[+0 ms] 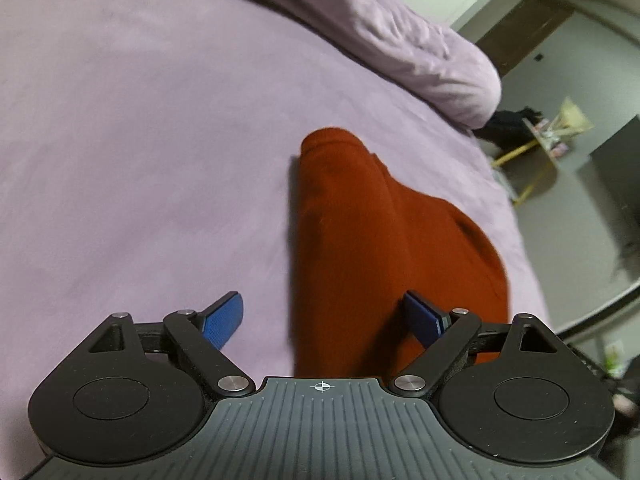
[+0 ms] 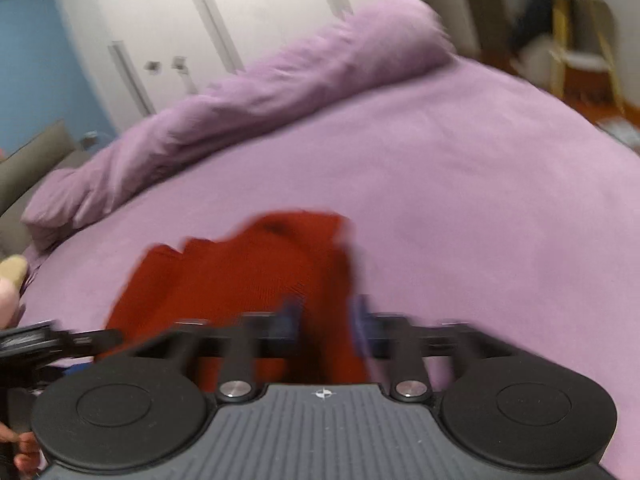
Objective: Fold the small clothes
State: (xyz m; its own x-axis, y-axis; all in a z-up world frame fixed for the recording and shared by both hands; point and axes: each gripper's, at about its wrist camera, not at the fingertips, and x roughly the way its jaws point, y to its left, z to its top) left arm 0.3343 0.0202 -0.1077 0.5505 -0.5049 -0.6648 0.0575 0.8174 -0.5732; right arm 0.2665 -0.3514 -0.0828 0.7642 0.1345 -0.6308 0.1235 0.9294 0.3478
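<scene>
A rust-red small garment (image 1: pixel 360 240) lies folded into a long strip on the lilac bed sheet (image 1: pixel 140 140). My left gripper (image 1: pixel 324 318) hovers over its near end and is open wide. Its left blue pad is over bare sheet and its right blue pad is over the cloth, neither pressing. In the blurred right wrist view the same garment (image 2: pixel 248 272) spreads out to the left. My right gripper (image 2: pixel 326 316) stands over the cloth's right edge. Its pads are apart, with a fold of red cloth in the gap between them.
A rolled lilac duvet (image 1: pixel 400 40) (image 2: pixel 260 100) runs along the far side of the bed. Beyond the bed's right edge stand a yellow-legged stool (image 1: pixel 536 148) (image 2: pixel 580 40) and dark floor clutter. White wardrobe doors (image 2: pixel 200 20) line the back. A person's hand (image 2: pixel 8 292) shows at the left border.
</scene>
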